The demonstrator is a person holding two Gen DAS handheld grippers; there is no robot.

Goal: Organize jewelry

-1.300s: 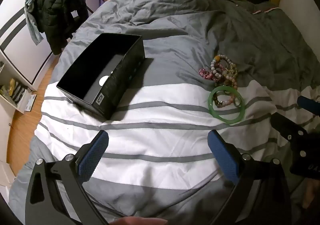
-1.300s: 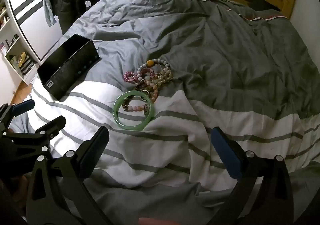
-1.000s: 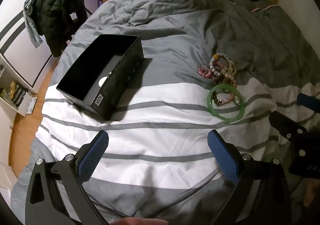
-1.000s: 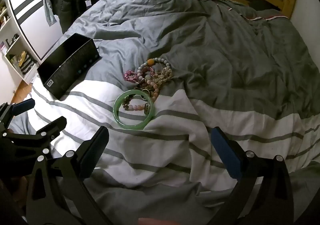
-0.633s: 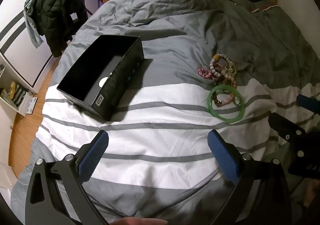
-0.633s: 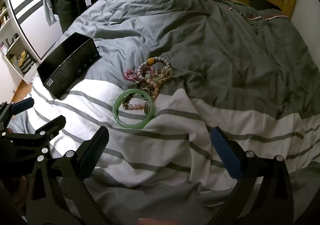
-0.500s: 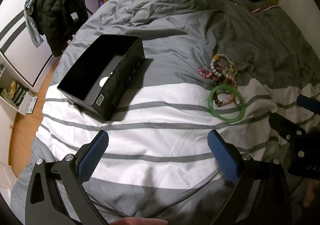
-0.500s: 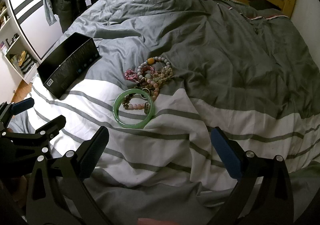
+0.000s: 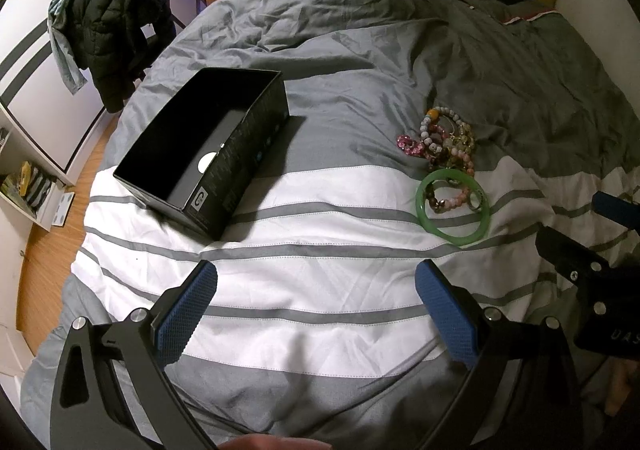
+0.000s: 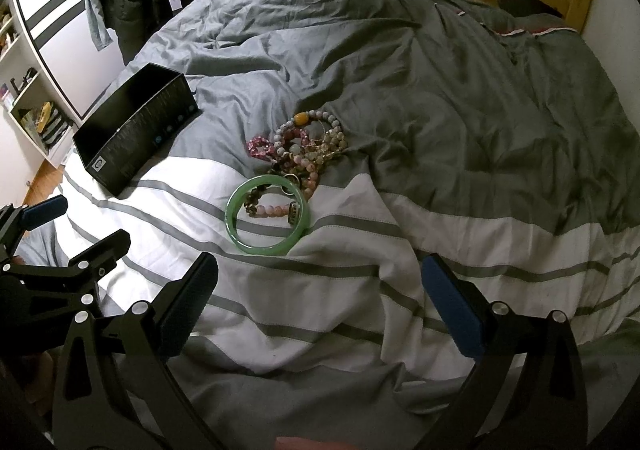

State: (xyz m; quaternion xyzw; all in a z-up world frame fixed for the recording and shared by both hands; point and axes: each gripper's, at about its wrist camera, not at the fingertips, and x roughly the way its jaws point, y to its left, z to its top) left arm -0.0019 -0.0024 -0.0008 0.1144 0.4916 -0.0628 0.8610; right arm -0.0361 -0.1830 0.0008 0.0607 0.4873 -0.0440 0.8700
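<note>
In the left wrist view, the left gripper (image 9: 316, 306) hangs over the white striped part of the duvet (image 9: 320, 234), its blue pads spread wide with nothing between them. This view looks down into the black box (image 9: 204, 154), which lies far left and is open on top; a pale round spot shows on its floor. The green bangle (image 9: 453, 207) lies flat on the right, and the pile of beaded bracelets (image 9: 440, 138) touches its far edge. At the right border only a part of the right gripper (image 9: 588, 250) shows, cut off by the frame.

In the right wrist view, the right gripper (image 10: 318, 296) is also spread wide and holds nothing. Here the bangle (image 10: 268, 215) is just beyond the fingers, with one pink bracelet lying partly inside the ring. The box (image 10: 134, 130) shows only its outer wall, so its inside is hidden. The single bracelets (image 10: 304, 146) are tangled and hard to count. The left gripper (image 10: 52, 246) appears at the left border, partly cut off.
</note>
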